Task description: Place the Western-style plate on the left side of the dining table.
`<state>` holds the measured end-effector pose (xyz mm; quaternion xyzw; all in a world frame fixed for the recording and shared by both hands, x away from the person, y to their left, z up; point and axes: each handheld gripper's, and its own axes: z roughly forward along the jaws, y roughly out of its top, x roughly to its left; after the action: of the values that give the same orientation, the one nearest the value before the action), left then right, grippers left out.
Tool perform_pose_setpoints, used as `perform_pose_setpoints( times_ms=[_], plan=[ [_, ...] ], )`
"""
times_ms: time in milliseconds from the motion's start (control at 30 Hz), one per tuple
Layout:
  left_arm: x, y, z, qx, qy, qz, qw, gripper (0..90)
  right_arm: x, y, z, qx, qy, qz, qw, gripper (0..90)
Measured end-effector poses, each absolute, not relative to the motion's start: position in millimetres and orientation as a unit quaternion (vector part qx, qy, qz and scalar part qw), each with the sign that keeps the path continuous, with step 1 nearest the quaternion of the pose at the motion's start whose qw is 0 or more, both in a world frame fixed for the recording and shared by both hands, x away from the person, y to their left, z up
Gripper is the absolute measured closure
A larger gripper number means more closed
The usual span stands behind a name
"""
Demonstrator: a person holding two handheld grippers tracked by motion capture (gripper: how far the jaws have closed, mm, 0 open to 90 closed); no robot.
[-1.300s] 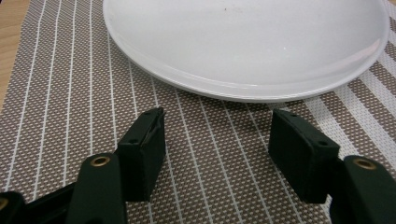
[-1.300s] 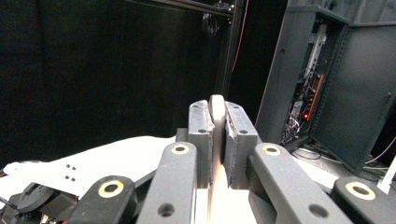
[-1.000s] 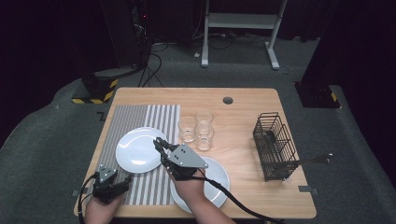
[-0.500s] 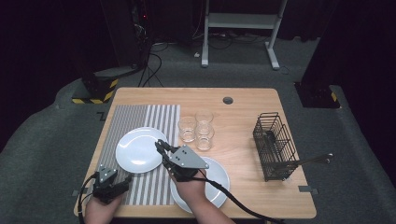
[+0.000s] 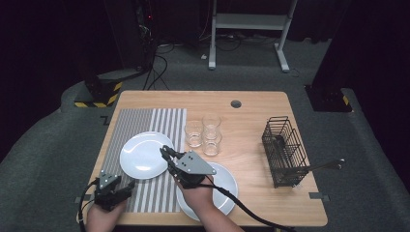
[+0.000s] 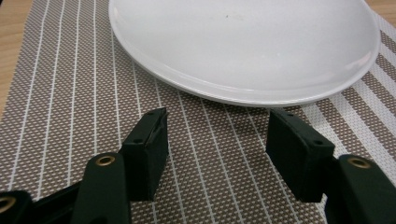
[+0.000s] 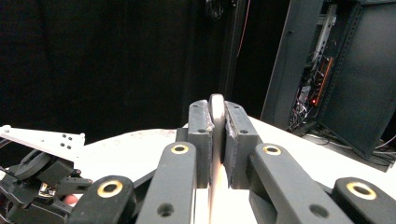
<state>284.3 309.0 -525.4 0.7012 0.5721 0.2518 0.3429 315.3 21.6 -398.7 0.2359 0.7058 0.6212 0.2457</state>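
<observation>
Gripping the plate (image 5: 142, 154) rim: right gripper (image 5: 167, 153), jaws clamped on it. Left gripper (image 5: 126, 186) open over the mat (image 5: 145, 125), near table's (image 5: 251, 125) front-left corner.

I can pick out no change since the earlier pictures. My right claw (image 5: 166, 152) has not shifted on the white plate (image 5: 140, 154), at its 3 o'clock rim. My left claw (image 6: 212, 140) has not budged at its 7 o'clock side.

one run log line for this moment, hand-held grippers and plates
right hand-held gripper: shut on left plate rim | left hand-held gripper: open over mat, holding nothing | second plate: on table
</observation>
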Motion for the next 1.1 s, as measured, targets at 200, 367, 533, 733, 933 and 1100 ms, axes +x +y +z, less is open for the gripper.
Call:
perform_pose_setpoints(
  times_ms=[200,367,533,733,933,1100],
  plan=[
    [280,311,-521,0.695,0.578,0.262,0.339,39.7,315,24,-398,0.227,0.711,0.618,0.247,82.7],
    [277,308,-510,0.693,0.573,0.266,0.347,39.8,315,24,-398,0.224,0.712,0.618,0.247,82.6],
    [279,296,-493,0.7,0.557,0.271,0.357,39.6,319,19,-397,0.227,0.714,0.618,0.24,82.6],
    [286,279,-473,0.718,0.515,0.272,0.381,39.1,320,17,-396,0.23,0.715,0.617,0.236,82.6],
    [300,258,-452,0.724,0.474,0.27,0.422,38.8,320,15,-395,0.233,0.719,0.61,0.238,82.5],
    [315,247,-444,0.725,0.458,0.258,0.445,39.6,319,14,-394,0.237,0.72,0.607,0.24,82.5]
  ],
)
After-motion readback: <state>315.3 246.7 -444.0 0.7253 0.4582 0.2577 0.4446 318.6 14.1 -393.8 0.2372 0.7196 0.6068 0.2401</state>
